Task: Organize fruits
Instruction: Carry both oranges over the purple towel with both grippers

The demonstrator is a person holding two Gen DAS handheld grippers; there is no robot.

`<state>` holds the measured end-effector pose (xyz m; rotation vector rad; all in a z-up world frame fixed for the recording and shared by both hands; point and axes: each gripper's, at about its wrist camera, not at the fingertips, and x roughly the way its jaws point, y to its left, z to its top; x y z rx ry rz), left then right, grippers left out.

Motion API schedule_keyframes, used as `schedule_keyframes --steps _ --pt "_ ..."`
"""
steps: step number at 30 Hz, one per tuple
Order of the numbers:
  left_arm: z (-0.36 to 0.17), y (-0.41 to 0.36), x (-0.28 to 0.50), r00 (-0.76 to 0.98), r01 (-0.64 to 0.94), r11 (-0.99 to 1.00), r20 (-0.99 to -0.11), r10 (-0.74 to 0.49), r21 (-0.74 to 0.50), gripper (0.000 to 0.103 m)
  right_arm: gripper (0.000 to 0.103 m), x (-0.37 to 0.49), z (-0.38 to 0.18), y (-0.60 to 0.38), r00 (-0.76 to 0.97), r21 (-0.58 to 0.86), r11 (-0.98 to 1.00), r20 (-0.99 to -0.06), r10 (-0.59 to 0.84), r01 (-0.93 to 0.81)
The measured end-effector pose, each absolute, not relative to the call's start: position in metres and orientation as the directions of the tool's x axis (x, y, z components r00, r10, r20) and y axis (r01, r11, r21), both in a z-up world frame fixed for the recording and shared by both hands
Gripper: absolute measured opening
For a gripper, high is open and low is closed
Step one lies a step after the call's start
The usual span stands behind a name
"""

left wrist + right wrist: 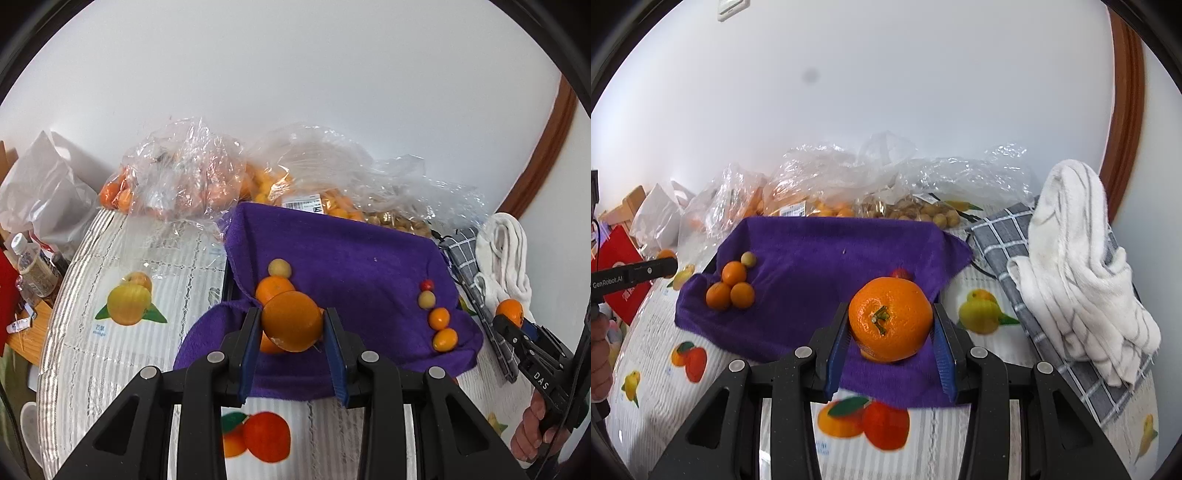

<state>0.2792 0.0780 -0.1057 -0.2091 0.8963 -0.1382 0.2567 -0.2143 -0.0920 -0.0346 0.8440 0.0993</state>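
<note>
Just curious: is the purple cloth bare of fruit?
No, several small fruits lie in a row on the purple cloth.

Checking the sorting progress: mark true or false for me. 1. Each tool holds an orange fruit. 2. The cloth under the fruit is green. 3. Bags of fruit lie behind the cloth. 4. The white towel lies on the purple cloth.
1. True: left tool and right tool each grip a mandarin.
2. False: purple cloth.
3. True: clear plastic bags.
4. False: the white towel rests on a grey checked cloth.
</note>
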Motion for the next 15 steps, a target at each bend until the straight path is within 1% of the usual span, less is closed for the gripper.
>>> schedule_keyframes --steps 9,15 --pt "-0.129 0.066 0.315 0.583 0.030 0.972 -0.786 -0.206 -0.233 0.032 0.042 0.300 -0.125 -0.204 0.620 0.032 0.991 -0.778 0.107 -0.130" --pt "-0.144 0.049 0.335 0.565 0.057 0.975 -0.799 -0.208 -0.213 0.032 0.042 0.306 -0.152 -0.188 0.573 0.036 0.983 -0.809 0.135 -0.181"
